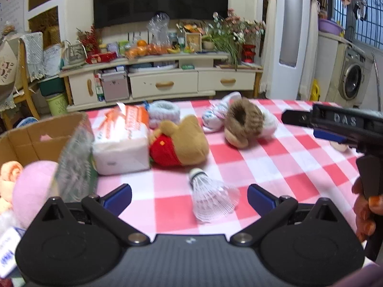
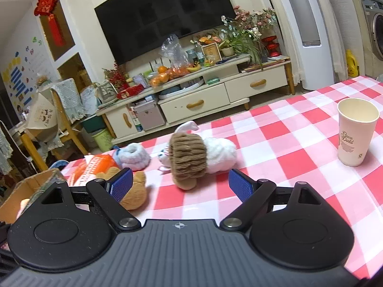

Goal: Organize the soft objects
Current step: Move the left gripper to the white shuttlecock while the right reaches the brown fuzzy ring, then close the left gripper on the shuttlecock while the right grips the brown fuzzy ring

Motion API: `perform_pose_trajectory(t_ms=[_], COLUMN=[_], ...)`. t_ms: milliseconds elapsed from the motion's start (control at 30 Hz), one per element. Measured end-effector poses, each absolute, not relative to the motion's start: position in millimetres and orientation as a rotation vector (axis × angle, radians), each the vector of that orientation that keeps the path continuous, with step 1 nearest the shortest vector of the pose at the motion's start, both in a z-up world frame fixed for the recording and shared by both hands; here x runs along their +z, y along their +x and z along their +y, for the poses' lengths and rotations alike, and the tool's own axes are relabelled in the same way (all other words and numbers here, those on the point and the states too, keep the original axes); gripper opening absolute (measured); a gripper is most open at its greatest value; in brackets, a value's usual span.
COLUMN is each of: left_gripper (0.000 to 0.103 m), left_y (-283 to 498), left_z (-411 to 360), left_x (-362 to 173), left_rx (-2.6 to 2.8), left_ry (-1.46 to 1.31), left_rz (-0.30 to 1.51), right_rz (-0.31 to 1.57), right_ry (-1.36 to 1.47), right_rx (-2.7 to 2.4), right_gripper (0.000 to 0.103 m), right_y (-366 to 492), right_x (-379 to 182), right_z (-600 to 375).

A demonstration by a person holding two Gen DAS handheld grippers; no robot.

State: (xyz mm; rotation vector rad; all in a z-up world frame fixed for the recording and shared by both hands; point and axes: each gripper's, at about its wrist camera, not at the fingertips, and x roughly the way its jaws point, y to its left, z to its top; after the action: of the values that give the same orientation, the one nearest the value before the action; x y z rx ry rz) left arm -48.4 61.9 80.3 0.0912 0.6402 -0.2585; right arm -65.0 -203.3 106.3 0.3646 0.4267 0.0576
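1. Nearest the left tool (image 1: 189,197) lies a shuttlecock (image 1: 210,197), on its side on the counter (image 1: 287,162), between the blue pads; the jaws stand wide apart and hold nothing. If this tool closes here it may crush the thin skirt, which looks easily bent.
2. Right tool (image 2: 180,184) is likewise spread wide and empty, aimed at the brown-and-white plush (image 2: 198,157) just ahead. Its left pad overlaps the bear (image 2: 134,191) in view, so a careless close could catch the bear's limb instead, or both toys at once.
3. Soft things lie scattered on the counter: the bear (image 1: 179,143) touching the tissue pack (image 1: 122,141), a pale blue knit piece (image 1: 165,114) behind them, and a white patterned toy (image 1: 214,116) against the brown plush (image 1: 246,124).
4. Box (image 1: 36,138) stands at the left edge of the counter with a pink plush (image 1: 31,191) in or against it; which, I cannot tell. Its near flap leans over the opening, so a toy carried across could snag it or nudge the box off the edge.
5. Paper cup (image 2: 356,131) stands upright to the right; a wide swing of the right tool could tip it.
6. Both tools work close together, so crossing paths toward the box risks a knock.
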Motion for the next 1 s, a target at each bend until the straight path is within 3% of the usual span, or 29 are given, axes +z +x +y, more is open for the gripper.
perform_pose_trajectory(t_ms=[833,1000], left_gripper=[0.102,0.096], left_y=[0,5], left_z=[15,15], left_x=[39,36], left_rx=[-0.179,-0.169], left_ry=[0.063,0.039], left_rz=[0.727,0.737], right_rz=[0.414,0.404], right_ry=[0.274,0.245], right_rx=[0.063,0.052], right_gripper=[0.103,0.103], right_y=[-10,2], right_x=[94,94], right_z=[-205,-202])
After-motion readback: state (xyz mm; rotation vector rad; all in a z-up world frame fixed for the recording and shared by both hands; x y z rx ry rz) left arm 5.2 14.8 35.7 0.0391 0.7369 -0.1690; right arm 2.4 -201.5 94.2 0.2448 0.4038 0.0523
